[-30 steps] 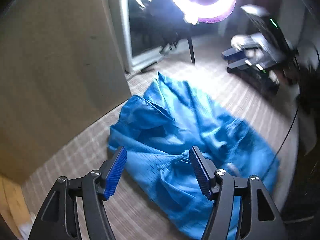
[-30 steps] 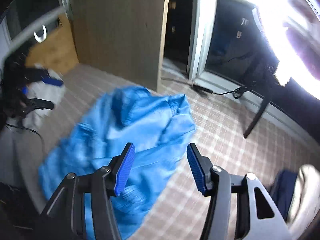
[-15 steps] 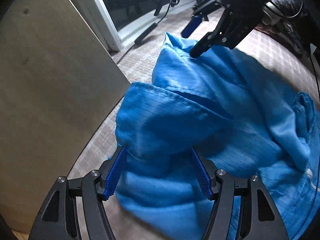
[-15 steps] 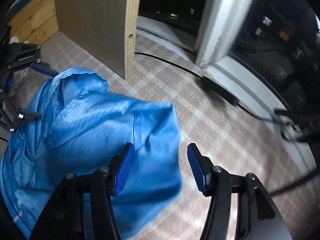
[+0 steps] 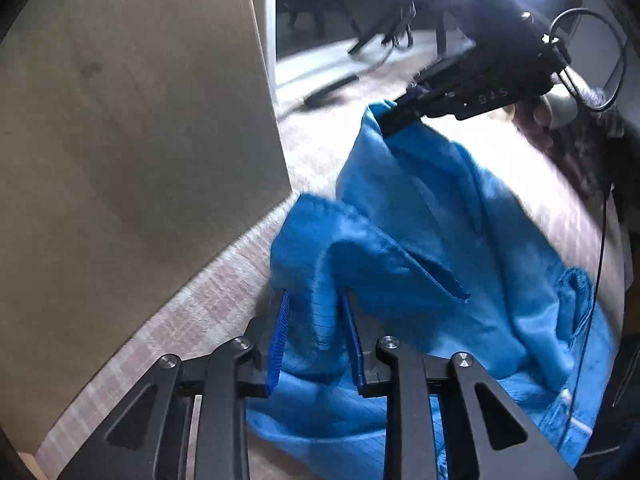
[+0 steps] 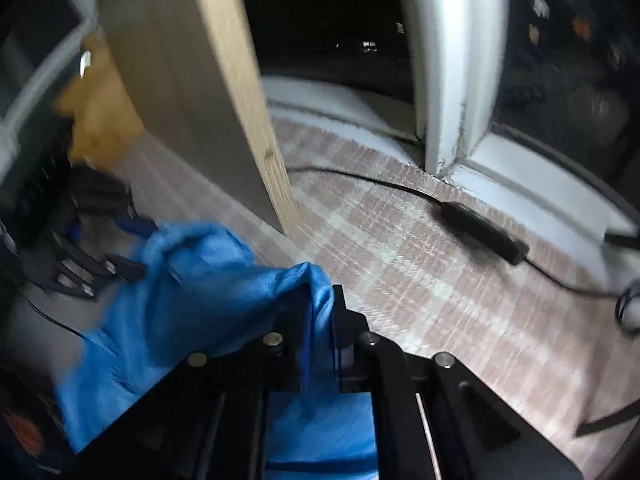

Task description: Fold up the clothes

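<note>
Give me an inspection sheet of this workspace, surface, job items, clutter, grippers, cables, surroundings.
Surface: checked cloth covering the work surface, partly bare.
Job's things: one blue garment, rumpled, part lifted off the surface.
Clutter: dark gear at the left in the right wrist view, too blurred to identify.
Grippers: left gripper closed on a garment fold; right gripper clamped on a garment edge.
Cables: black cable with an inline block on the cloth; thin black wire by the garment.
Surroundings: upright wooden panel; white window frame, dark outside.
</note>
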`<move>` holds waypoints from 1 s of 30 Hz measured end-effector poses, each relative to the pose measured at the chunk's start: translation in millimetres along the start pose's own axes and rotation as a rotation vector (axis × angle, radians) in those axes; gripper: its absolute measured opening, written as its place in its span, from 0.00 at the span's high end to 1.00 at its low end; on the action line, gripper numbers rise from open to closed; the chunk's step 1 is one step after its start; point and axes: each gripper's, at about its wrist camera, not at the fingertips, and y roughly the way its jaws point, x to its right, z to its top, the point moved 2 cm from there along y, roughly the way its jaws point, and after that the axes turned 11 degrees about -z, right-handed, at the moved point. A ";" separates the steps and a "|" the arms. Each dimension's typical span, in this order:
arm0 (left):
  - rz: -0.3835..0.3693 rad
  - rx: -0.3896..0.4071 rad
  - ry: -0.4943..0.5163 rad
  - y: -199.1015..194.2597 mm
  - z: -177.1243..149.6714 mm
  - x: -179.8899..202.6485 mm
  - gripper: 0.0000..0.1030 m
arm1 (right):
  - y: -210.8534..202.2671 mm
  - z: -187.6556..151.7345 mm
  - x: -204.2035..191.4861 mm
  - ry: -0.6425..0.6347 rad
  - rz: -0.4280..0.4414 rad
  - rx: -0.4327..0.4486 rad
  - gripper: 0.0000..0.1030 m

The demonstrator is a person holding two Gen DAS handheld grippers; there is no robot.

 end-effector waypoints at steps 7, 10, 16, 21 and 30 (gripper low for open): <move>0.163 -0.048 0.260 19.9 -11.6 36.8 0.32 | 7.0 -16.6 -36.1 -0.290 -0.254 -0.047 0.63; 0.155 -0.067 0.228 35.1 -7.0 27.2 0.35 | 17.0 -19.5 -45.9 -0.373 -0.319 -0.042 0.45; 0.133 -0.073 0.139 50.0 3.1 7.2 0.89 | 34.7 -6.8 -45.4 -0.357 -0.271 -0.039 0.80; 0.040 0.026 -0.004 1.8 11.1 -10.4 0.92 | 9.7 -2.4 -34.9 -0.214 -0.143 -0.028 0.93; -0.119 0.129 -0.044 -79.6 1.7 47.3 0.92 | -106.4 -24.7 -56.3 -0.108 -0.037 0.094 0.96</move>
